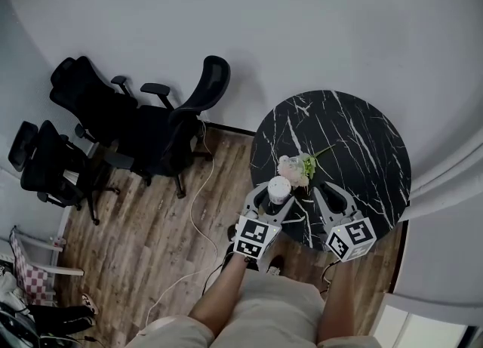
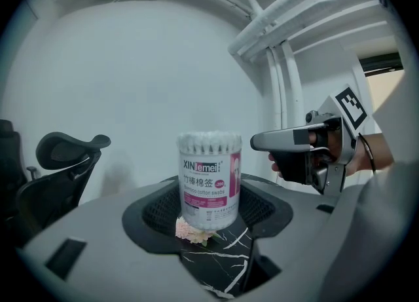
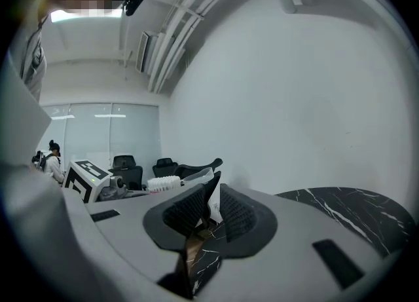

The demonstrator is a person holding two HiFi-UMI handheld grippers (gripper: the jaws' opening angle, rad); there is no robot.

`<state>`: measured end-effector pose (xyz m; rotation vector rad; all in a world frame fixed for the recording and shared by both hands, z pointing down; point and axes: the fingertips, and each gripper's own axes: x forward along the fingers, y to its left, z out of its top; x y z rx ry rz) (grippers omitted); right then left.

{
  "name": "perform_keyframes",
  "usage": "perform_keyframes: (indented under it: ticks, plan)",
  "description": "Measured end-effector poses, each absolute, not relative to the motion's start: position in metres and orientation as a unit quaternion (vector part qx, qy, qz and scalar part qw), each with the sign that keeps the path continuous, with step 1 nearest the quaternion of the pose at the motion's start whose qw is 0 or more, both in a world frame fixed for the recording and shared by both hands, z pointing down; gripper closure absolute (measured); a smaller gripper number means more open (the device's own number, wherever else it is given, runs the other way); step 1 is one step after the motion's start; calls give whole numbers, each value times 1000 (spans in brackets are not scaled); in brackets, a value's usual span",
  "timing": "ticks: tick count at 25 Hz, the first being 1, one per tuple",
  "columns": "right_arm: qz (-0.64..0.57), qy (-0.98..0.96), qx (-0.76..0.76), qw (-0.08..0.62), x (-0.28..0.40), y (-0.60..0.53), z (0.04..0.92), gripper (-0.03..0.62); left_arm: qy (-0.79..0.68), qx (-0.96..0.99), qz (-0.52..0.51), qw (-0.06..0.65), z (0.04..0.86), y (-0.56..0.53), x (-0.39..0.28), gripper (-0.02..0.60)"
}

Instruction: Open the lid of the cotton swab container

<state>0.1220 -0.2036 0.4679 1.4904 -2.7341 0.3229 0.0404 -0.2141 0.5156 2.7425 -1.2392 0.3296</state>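
Here the left gripper (image 2: 209, 215) clamps the cotton swab container (image 2: 209, 186) upright over the black marble table (image 1: 362, 143), while the right gripper (image 3: 213, 206), jaws narrow, pinches its clear lid (image 3: 201, 176).

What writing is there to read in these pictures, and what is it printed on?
"XINlemei": label of the cotton swab container.
"竹棒棉签": same label.
"Bamboo cotton swabs": same label, faint.
"200": pink dot on that label.
Small print at the label's foot: too small to read.
Marker cube: pattern only, no words.
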Motion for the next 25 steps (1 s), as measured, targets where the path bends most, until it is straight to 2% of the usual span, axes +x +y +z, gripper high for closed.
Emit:
perform_keyframes:
  ticks: [13,25]
  plan:
    - [134,-876,463,-19,118,-204,470,554,-405,906,106,55,514,-215,36,313]
    - [138,-880,454,-9,115,-203,477,560,-400,909,106,54,516,-215,37,313]
